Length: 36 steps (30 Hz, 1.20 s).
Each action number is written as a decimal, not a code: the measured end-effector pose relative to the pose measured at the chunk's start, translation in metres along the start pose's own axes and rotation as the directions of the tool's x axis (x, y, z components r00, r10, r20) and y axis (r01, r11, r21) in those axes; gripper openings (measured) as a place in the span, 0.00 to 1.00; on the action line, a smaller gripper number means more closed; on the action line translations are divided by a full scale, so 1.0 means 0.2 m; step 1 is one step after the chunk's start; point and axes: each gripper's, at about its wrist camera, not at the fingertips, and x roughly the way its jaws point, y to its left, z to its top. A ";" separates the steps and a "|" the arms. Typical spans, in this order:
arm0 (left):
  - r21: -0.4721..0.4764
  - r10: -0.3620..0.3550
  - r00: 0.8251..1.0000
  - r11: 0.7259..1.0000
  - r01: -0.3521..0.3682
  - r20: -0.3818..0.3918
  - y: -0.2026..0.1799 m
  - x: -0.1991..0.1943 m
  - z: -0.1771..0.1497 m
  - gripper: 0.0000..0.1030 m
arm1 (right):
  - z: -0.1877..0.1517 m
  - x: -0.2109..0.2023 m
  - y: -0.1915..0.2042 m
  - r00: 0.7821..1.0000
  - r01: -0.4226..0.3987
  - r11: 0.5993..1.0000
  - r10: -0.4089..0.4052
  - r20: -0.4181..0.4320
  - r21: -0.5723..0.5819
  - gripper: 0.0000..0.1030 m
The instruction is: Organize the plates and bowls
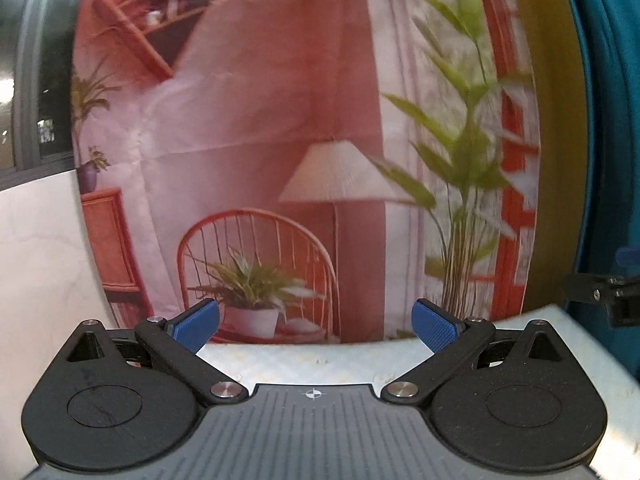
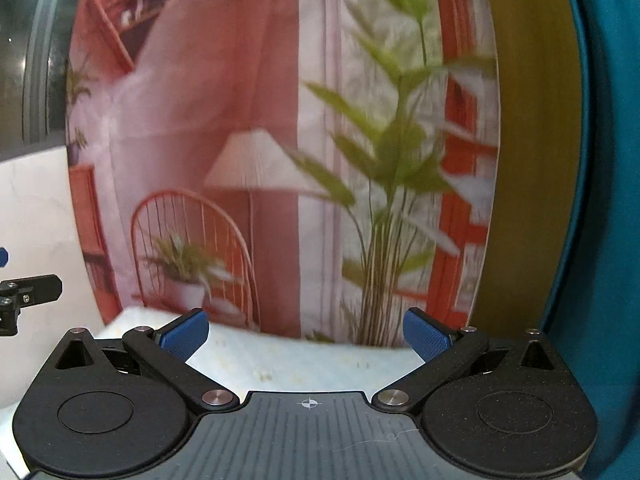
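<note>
Both our left tongs [image 1: 316,322] and right tongs [image 2: 306,332] stand spread, gripping nothing. No plates or bowls show (only a printed backdrop [image 1: 260,140]), so reaching down blind risks knocking crockery off the surface [image 2: 300,356].

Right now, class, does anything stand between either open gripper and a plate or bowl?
No plate or bowl shows in either wrist view, so that cannot be judged. Nothing sits between the jaws of the left gripper or right gripper; ahead lie only the tabletop and a printed backdrop.
</note>
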 end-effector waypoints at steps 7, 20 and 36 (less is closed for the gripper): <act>-0.022 -0.008 0.999 1.000 0.009 0.048 0.03 -0.08 0.06 1.00 | 0.10 -0.12 0.08 0.998 0.034 0.999 -0.032 0.060 -0.027 1.00; -0.016 -0.013 0.998 1.000 0.014 0.054 -0.03 -0.15 0.02 1.00 | 0.10 -0.20 0.16 0.997 0.028 0.999 -0.026 0.073 -0.021 1.00; -0.045 0.008 0.999 0.999 -0.006 0.047 0.00 -0.16 0.03 1.00 | 0.10 -0.20 0.14 0.997 0.035 0.999 -0.035 0.062 0.009 1.00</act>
